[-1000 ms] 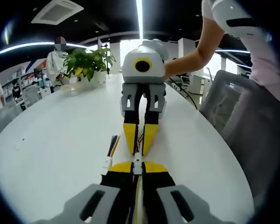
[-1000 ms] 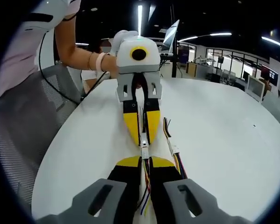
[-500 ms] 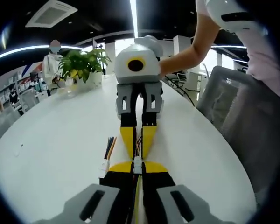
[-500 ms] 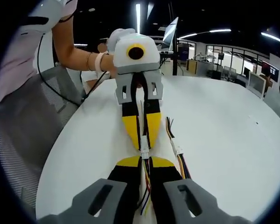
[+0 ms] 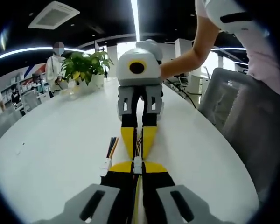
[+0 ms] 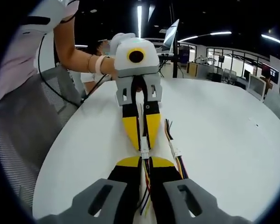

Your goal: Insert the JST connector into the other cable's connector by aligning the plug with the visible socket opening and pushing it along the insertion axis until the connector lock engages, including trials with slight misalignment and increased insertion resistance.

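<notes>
Two white JST connectors meet tip to tip between the facing grippers, over the white table (image 5: 51, 140). In the left gripper view my left gripper (image 5: 137, 166) is shut on its white connector (image 5: 137, 164), wires running back between its jaws. Facing it, the right gripper (image 5: 138, 150) is shut on the mating cable. In the right gripper view my right gripper (image 6: 145, 161) holds a wired connector, which meets the white connector (image 6: 144, 146) held by the left gripper (image 6: 143, 143). Whether the two are latched cannot be told.
A spare cable with a white connector (image 5: 105, 164) and coloured wires (image 6: 172, 144) lies on the table beside the grippers. A potted plant (image 5: 85, 66) stands at the far end. A grey mesh chair (image 5: 233, 112) sits by the table edge. A person's arm (image 5: 196, 46) holds the grippers.
The connectors stay pressed together between the shut grippers. Both views have shifted slightly with the hands; the opposite gripper sits a little farther off than half a second ago.
</notes>
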A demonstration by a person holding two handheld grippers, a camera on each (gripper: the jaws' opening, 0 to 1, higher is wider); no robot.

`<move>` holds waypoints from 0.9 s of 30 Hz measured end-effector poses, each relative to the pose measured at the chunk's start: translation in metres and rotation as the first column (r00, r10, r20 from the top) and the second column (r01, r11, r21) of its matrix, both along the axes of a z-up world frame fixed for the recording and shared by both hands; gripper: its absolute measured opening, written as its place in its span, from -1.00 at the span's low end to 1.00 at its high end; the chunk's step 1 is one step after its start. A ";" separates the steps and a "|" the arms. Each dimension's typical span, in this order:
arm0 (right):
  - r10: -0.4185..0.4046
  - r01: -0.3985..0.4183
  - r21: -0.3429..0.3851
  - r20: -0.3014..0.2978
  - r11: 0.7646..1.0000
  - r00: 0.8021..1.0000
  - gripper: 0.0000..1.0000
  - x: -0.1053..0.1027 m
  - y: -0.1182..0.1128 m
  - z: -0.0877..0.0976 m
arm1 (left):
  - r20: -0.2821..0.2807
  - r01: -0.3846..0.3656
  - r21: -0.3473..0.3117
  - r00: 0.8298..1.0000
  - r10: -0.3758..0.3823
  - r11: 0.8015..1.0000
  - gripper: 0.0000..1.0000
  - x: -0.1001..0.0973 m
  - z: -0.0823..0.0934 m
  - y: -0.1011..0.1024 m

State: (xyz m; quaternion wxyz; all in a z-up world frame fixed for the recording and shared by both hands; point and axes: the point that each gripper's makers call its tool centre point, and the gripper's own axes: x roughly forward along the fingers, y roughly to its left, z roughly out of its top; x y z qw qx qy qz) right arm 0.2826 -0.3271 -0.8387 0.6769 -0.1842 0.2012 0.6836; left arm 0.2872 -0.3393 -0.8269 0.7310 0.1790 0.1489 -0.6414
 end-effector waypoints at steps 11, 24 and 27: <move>0.000 0.000 -0.005 -0.002 1.000 1.000 -0.94 0.000 0.001 -0.004 | -0.005 0.000 -0.001 1.000 0.000 1.000 -1.00 0.002 -0.004 0.000; 0.003 -0.002 -0.012 0.044 1.000 0.999 -0.93 0.007 0.005 -0.007 | -0.007 -0.031 -0.005 0.999 0.031 0.999 -1.00 0.012 -0.010 0.009; 0.007 -0.007 -0.015 0.047 1.000 0.999 -0.93 0.008 0.007 -0.010 | -0.014 -0.038 0.005 0.999 0.038 0.999 -1.00 0.014 -0.015 0.013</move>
